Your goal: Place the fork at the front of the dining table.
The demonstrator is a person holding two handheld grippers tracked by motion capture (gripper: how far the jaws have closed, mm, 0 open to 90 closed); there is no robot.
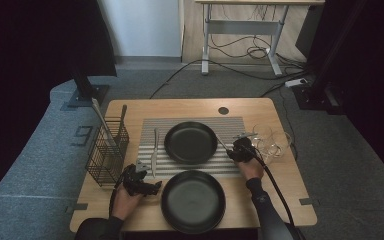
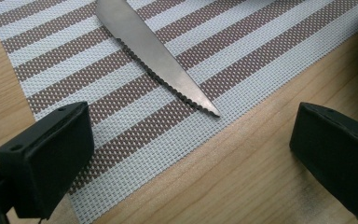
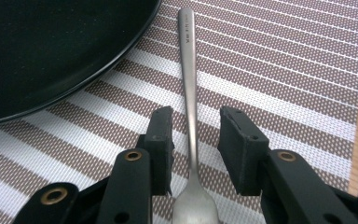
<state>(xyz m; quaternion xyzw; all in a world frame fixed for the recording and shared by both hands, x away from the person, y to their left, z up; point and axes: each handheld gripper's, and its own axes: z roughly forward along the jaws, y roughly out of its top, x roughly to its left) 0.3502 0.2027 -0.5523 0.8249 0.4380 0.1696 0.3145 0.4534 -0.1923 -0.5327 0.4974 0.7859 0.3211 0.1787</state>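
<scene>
A serrated knife (image 2: 156, 63) lies on the left side of the striped placemat (image 2: 270, 42), its tip near the mat's corner. My left gripper (image 2: 191, 140) hovers over that corner, jaws wide open and holding nothing; from above it (image 1: 142, 185) sits near the table's front left. In the right gripper view a metal utensil's handle (image 3: 189, 88) lies flat on the mat beside the far black plate (image 3: 51, 51). My right gripper (image 3: 196, 116) straddles this handle, with a gap on both sides, so it is open. In the high view it (image 1: 240, 149) is right of that plate (image 1: 190, 143).
A second black plate (image 1: 193, 201) sits at the table's front edge between my hands. A wire basket (image 1: 107, 152) with upright cutlery stands at the left. Clear glasses (image 1: 272, 142) stand just right of my right gripper.
</scene>
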